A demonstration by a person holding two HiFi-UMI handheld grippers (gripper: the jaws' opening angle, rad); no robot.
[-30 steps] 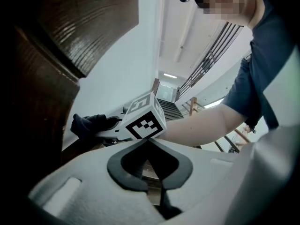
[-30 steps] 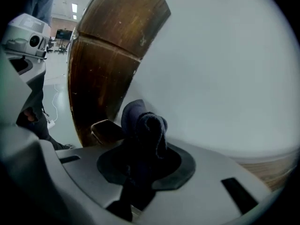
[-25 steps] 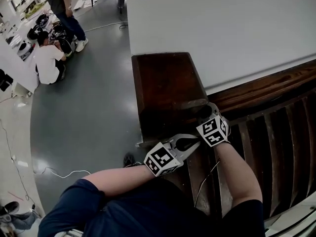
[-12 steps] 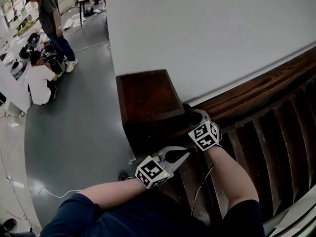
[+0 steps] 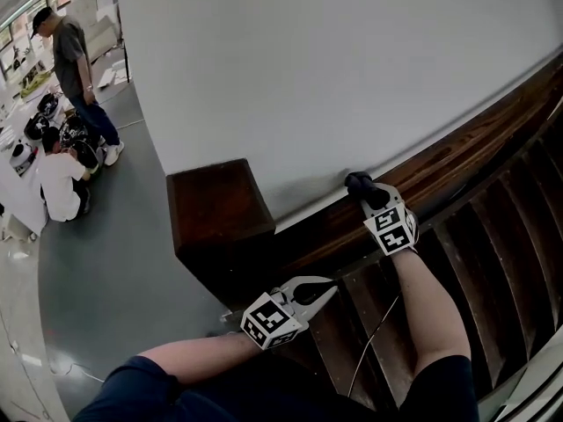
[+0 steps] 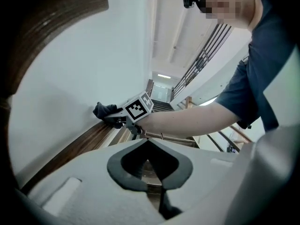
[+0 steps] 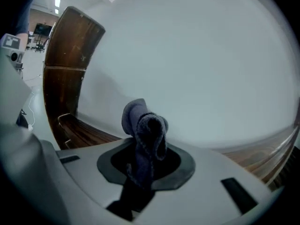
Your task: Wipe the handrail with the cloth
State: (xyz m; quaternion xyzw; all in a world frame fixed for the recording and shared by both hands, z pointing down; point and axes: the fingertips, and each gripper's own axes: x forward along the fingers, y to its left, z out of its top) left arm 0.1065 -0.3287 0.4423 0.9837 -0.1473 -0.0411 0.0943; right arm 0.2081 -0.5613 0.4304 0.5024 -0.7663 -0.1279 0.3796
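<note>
The right gripper is clamping a dark cloth between its jaws, and the bunched wad is sticking out past the tips, so that fabric rather than hard jaw is meeting the wood. In the head view the cloth is sitting on top of the handrail, right where the rail is meeting the white wall, a little way up from the square newel post. The gripper is pointing across the rail toward the wall, roughly crosswise to the rail's length; that angle is probably pushing the wad into the seam along the wall while leaving the arm free to drag it along. The handrail's long axis is running diagonally in the head view, from the post at lower left toward the upper right along the foot of the wall, with the dark balusters lying on the person's side of it. The left gripper is hanging lower and nearer the body, well apart from the cloth, its jaws meeting at the tips with nothing between them; it is aiming up along the rail toward the other hand, and judging from this it is simply waiting out of the wiping path
</note>
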